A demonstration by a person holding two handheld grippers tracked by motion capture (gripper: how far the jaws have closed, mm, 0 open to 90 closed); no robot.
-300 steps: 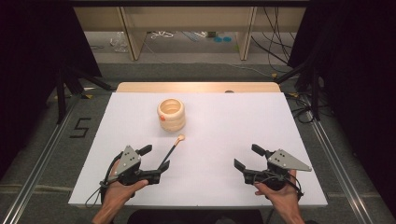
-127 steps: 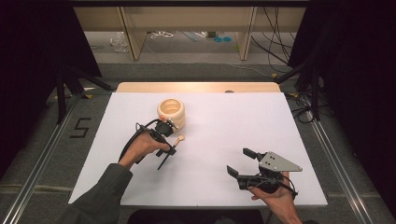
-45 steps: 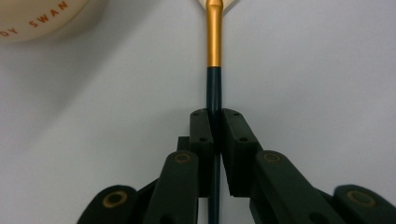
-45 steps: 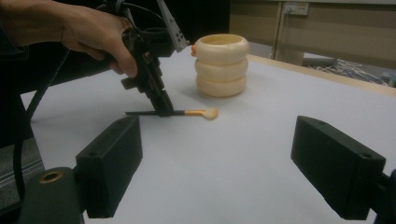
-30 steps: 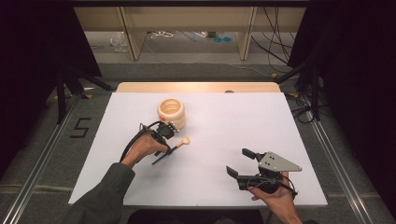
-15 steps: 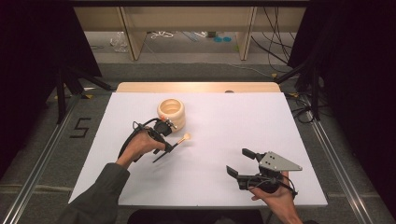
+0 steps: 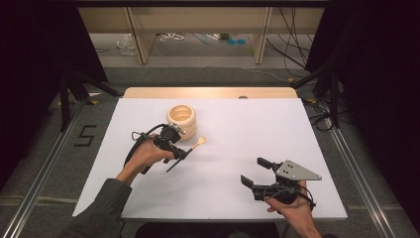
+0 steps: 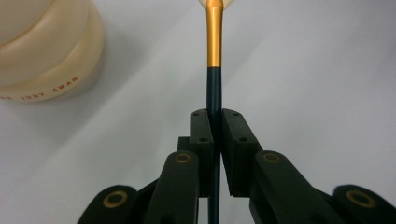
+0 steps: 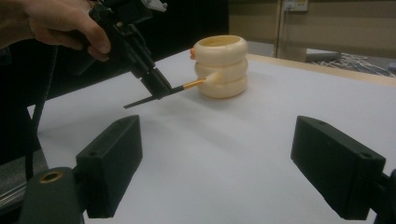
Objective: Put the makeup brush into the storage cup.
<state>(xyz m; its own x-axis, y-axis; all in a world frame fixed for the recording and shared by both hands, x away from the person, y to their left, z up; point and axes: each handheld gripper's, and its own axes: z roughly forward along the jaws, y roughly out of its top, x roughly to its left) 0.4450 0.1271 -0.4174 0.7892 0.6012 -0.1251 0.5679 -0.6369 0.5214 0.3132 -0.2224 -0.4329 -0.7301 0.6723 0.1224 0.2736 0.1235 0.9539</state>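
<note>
Left gripper (image 7: 179, 152): jaws clamped on dark handle of makeup brush (image 7: 190, 148), held clear of the table, bristle tip ahead, just beside cream ringed holder (image 7: 182, 120). Right gripper (image 7: 257, 174): jaws wide apart, nothing between, well apart from brush.

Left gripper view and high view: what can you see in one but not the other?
The left gripper view alone shows letters printed on the cream holder. The high view alone shows the right tongs, open and apart from everything, plus the whole white table. Both show the left tongs shut on the brush, beside the holder.
</note>
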